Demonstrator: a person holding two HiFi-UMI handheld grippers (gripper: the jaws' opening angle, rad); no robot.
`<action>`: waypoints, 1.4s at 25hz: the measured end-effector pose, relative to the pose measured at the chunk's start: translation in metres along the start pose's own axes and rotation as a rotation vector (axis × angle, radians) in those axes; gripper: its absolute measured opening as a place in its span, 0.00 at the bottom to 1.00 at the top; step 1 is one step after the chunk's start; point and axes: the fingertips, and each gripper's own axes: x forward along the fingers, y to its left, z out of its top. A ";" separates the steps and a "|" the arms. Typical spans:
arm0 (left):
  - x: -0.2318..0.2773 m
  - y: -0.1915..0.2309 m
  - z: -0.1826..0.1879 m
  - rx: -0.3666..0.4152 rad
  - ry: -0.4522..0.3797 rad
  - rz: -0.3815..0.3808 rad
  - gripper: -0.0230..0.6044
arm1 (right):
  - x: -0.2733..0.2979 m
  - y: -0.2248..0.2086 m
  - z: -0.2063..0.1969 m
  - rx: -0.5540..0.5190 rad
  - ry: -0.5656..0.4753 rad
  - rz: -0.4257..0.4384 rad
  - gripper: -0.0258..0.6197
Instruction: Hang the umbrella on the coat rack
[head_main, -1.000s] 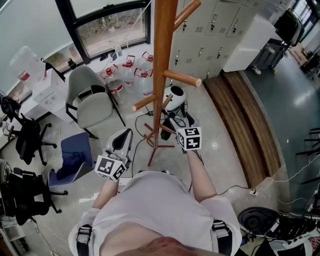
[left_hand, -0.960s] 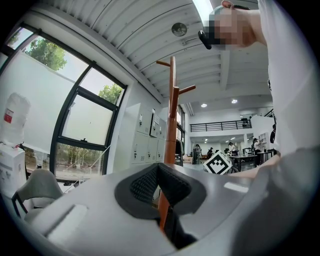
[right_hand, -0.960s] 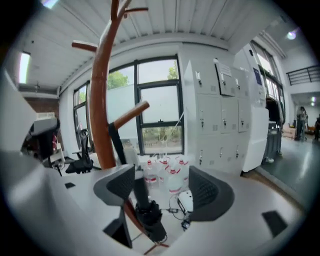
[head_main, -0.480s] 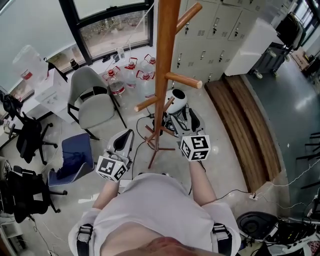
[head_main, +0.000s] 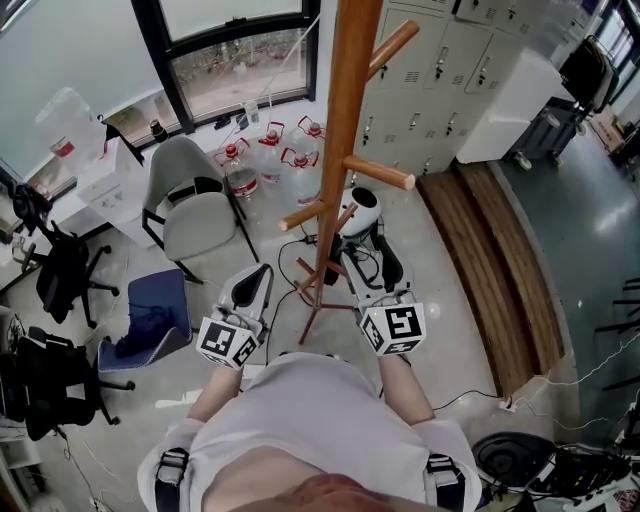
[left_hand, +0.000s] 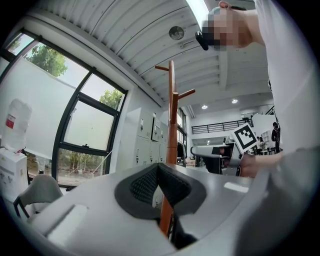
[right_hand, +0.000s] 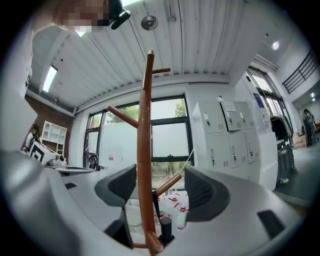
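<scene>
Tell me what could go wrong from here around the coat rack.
1. The right gripper has its jaws apart close to the coat rack, whose pole shows between them. A sideways swing could knock the rack on its slim legs.
2. A black cylinder on a thin strap, probably the umbrella, sits beside the pole. A knock might shake it loose.
3. If the rack tips, the water bottles behind it lie in its path.
</scene>
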 end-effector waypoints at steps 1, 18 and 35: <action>0.000 0.000 0.002 0.006 -0.004 0.001 0.05 | -0.001 0.002 0.000 0.005 0.000 0.009 0.51; -0.003 0.004 0.010 0.035 -0.032 0.022 0.05 | -0.011 0.018 -0.008 0.048 -0.010 0.064 0.05; 0.000 0.006 0.007 0.020 -0.031 0.005 0.05 | -0.007 0.017 -0.024 0.066 0.038 0.066 0.05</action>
